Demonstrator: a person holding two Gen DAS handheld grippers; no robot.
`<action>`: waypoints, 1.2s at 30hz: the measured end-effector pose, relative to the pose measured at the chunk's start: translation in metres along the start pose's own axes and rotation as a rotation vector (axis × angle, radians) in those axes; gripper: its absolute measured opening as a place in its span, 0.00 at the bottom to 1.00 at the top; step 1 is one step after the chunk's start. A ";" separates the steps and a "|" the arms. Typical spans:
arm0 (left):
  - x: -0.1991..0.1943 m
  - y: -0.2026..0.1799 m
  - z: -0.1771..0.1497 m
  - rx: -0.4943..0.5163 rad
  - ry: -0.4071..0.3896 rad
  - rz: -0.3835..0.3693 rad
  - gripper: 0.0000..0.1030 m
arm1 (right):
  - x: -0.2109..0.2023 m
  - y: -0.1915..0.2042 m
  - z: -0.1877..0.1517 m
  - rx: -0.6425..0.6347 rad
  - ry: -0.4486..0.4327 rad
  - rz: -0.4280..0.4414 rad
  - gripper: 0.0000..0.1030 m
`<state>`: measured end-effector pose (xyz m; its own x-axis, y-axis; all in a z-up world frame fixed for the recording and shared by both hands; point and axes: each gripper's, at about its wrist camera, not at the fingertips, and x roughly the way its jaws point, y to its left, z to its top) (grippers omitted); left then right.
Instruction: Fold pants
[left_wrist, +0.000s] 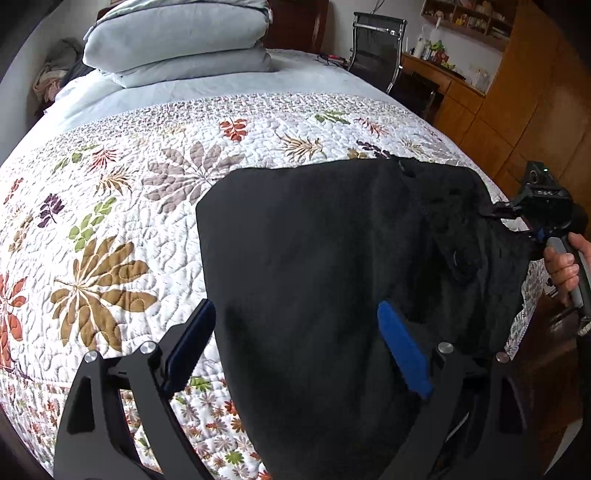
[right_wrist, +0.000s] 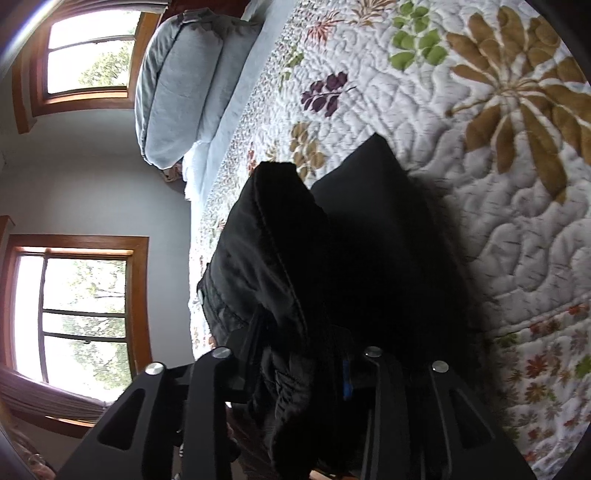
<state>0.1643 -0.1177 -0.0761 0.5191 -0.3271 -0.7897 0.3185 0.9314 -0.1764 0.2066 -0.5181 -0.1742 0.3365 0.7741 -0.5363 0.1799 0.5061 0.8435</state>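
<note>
Black pants (left_wrist: 314, 258) on quilt (left_wrist: 110, 221) | left gripper (left_wrist: 297, 321) agape, holding nothing | right gripper (right_wrist: 303, 354) clamps pants, tips buried

bed (left_wrist: 110, 110): leaf quilt (left_wrist: 147, 221) | black pants (left_wrist: 314, 277); folded grey duvet (left_wrist: 177, 40)

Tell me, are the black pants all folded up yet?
Not fully. The soft black pants lie doubled on the leafy quilt, one bunched end held by the right tool.

Black pants (left_wrist: 314, 266); white leaf-print quilt (left_wrist: 110, 236); bluish pillows (left_wrist: 177, 40), perhaps.
</note>
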 end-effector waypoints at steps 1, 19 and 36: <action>0.002 0.001 0.000 -0.003 0.005 0.000 0.87 | -0.003 0.000 -0.001 -0.005 -0.006 -0.008 0.58; 0.005 0.005 -0.004 -0.045 0.020 -0.005 0.88 | -0.022 0.036 -0.041 -0.244 0.033 -0.190 0.24; 0.008 0.008 -0.007 -0.058 0.051 -0.015 0.93 | -0.023 0.010 -0.049 -0.186 0.018 -0.214 0.26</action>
<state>0.1654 -0.1116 -0.0883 0.4729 -0.3335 -0.8156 0.2788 0.9347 -0.2206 0.1557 -0.5124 -0.1551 0.2924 0.6481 -0.7032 0.0715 0.7184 0.6919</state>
